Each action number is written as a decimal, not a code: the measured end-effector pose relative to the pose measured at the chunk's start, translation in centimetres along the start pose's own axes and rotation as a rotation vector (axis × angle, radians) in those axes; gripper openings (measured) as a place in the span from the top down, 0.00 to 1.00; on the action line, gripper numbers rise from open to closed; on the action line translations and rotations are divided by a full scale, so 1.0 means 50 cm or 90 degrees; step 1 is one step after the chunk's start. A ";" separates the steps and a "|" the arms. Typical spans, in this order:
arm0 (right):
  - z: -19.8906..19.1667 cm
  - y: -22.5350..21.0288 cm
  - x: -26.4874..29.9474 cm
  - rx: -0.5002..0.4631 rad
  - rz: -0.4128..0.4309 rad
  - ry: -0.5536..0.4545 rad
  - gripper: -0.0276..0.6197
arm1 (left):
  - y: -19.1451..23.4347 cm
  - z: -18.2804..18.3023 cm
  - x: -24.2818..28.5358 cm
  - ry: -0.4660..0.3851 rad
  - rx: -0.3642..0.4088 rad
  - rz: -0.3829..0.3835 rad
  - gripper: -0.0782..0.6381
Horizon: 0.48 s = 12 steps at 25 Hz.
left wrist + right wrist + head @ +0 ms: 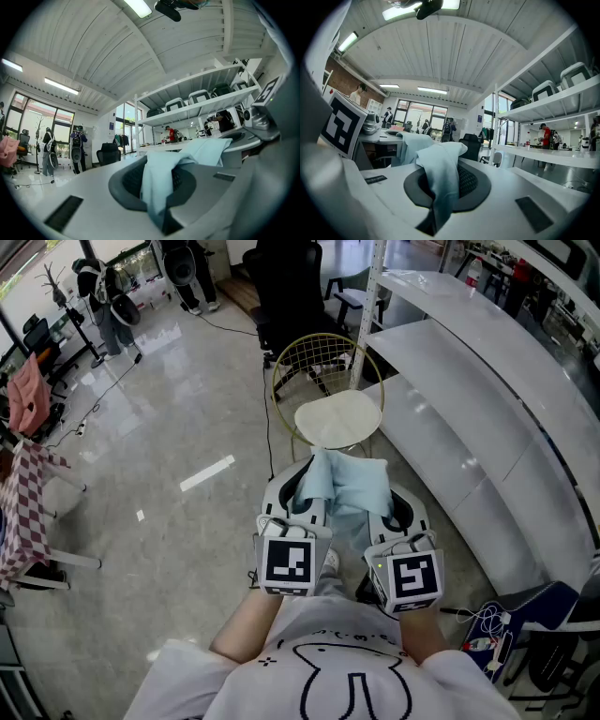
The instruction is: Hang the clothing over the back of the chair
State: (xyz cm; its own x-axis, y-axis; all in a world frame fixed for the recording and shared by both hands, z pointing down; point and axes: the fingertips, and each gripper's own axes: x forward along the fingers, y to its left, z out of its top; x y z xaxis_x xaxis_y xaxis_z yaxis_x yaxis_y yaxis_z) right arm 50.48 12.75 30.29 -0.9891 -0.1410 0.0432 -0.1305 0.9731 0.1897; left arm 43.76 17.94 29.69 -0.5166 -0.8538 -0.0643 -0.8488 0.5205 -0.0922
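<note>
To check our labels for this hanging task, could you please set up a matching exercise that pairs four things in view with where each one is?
Things:
1. light blue clothing
2. round chair
3. black office chair
4. checked cloth

Places:
A. at the head view's left edge
B. clamped by the left gripper and the right gripper
C. on the floor just ahead of the grippers
D. beyond the round chair, farther away

Pairs: 1-B, 2-C, 3-D, 4-A

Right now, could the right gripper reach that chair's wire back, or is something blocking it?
Probably yes: the wire back stands straight ahead of the right gripper, nothing between but the seat. It and the left gripper both grip the blue cloth.
</note>
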 end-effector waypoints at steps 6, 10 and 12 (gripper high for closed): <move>0.004 -0.008 0.038 -0.009 0.006 0.000 0.91 | 0.016 0.001 0.029 -0.003 0.001 -0.004 0.85; 0.004 -0.017 0.080 -0.007 0.011 -0.003 0.91 | 0.042 -0.006 0.061 -0.003 0.001 0.002 0.85; 0.005 -0.026 0.106 0.001 0.017 -0.008 0.91 | 0.055 -0.009 0.082 -0.001 0.004 0.005 0.85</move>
State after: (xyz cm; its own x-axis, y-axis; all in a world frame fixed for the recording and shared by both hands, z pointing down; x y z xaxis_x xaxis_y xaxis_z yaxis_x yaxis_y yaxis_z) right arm 45.37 10.79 30.03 -0.9929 -0.1133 0.0350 -0.1048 0.9768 0.1868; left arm 39.25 15.89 29.60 -0.5229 -0.8498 -0.0672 -0.8442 0.5271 -0.0973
